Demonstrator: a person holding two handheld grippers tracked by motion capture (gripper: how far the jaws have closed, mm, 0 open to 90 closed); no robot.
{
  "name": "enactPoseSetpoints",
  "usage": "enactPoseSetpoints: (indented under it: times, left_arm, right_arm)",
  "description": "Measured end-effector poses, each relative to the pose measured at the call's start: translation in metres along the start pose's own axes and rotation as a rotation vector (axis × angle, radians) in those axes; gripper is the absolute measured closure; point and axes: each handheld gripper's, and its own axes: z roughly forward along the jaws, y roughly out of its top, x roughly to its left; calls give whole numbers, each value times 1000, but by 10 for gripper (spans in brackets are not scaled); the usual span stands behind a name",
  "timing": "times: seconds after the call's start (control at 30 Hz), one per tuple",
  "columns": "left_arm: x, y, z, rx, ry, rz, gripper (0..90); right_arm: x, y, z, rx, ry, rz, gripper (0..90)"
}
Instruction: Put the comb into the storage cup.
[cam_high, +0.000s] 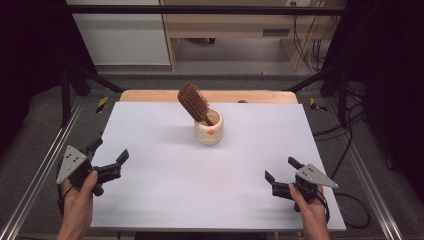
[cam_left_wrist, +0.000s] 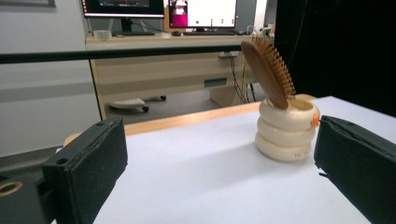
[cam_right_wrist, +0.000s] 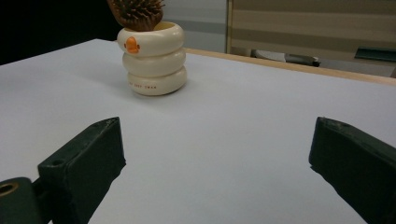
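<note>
Holding both tools wide open and empty, I keep the left gripper (cam_high: 111, 151) near-left and the right gripper (cam_high: 280, 169) near-right; the hairbrush (cam_high: 194, 103) stands tilted in the cream cup (cam_high: 209, 131), far centre.

From my remote seat I see a white tabletop (cam_high: 165, 200) on a wooden board — grey floor (cam_high: 240, 80) beyond. A pale wooden desk (cam_left_wrist: 177, 65) carries monitors (cam_left_wrist: 163, 9); cables (cam_high: 310, 50) hang beside it, and black curtains (cam_high: 30, 60) close both sides.
</note>
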Motion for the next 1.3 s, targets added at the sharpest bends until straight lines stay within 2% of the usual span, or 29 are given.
enactPoseSetpoints:
  times: [0.33,0.87,1.3]
  left_arm:
    - [-2,-23,-7,27,-19,14,27]
    - [-8,-38,-11,35,-37,-1,27]
    - [-18,-44,-13,48,-78,5,25]
  right_arm:
    - [2,-1,1,3,6,-6,37]
    - [4,-3,3,12,15,-14,37]
    - [5,-3,4,13,30,-18,37]
